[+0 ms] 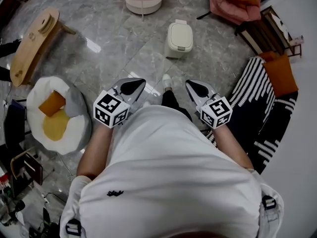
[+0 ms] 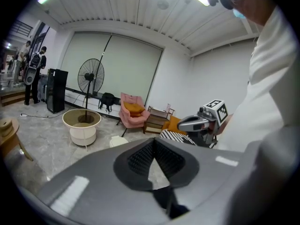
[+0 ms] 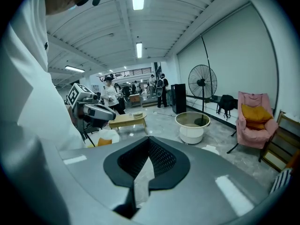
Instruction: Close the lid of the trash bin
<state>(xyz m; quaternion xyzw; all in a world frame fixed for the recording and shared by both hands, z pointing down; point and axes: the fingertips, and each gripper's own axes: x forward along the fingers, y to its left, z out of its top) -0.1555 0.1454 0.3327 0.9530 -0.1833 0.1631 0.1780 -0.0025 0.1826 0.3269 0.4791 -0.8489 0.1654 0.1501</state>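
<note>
Head view: the left gripper (image 1: 134, 85) and the right gripper (image 1: 194, 86) are held out in front of the person's white shirt (image 1: 173, 172), touching nothing. Well ahead and between them, the cream plastic trash bin (image 1: 179, 37) stands on the grey marbled floor (image 1: 104, 31) with its lid lying flat. A black-and-white striped rug (image 1: 252, 100) lies at the right.

Left gripper view: the jaws meet tip to tip with nothing between them. Behind stand a black pedestal fan (image 2: 91, 76) and a pink armchair (image 2: 133, 111).

Right gripper view: the jaws are likewise pressed together and empty. A low wooden table (image 3: 127, 120) stands beyond.
</note>
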